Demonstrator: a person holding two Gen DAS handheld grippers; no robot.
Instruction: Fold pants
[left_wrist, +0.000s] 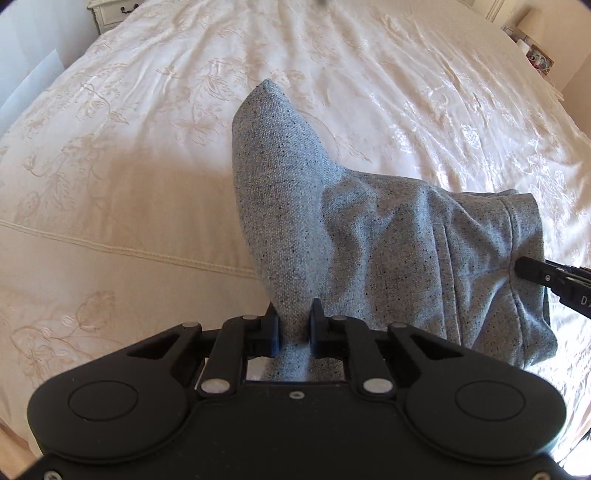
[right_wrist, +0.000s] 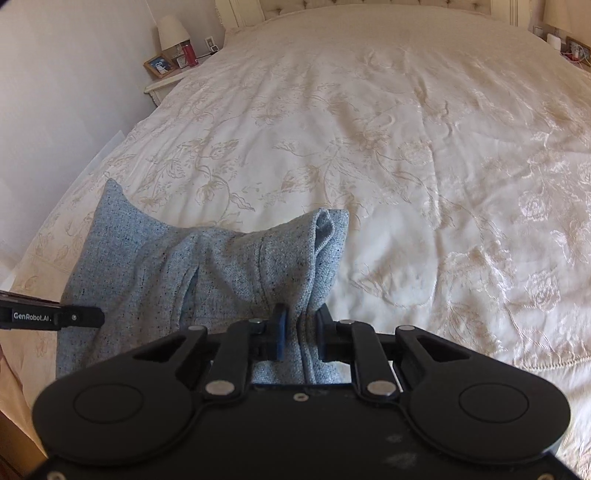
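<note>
Grey speckled pants (left_wrist: 388, 240) hang bunched between my two grippers, lifted above the cream bedspread (left_wrist: 129, 166). My left gripper (left_wrist: 294, 325) is shut on one pinched edge of the fabric, which rises in a peak in front of it. My right gripper (right_wrist: 300, 332) is shut on the other end of the pants (right_wrist: 221, 266), near a hemmed edge. The right gripper also shows in the left wrist view (left_wrist: 517, 267), pressed into the fabric. The left gripper shows in the right wrist view (right_wrist: 99, 317) at the cloth's left side.
The bed's embroidered cream bedspread (right_wrist: 406, 166) stretches wide ahead. A nightstand (right_wrist: 166, 79) with a lamp, a photo frame and a red bottle stands at the far left by the wall. Another nightstand (right_wrist: 569, 48) with small items is at the far right.
</note>
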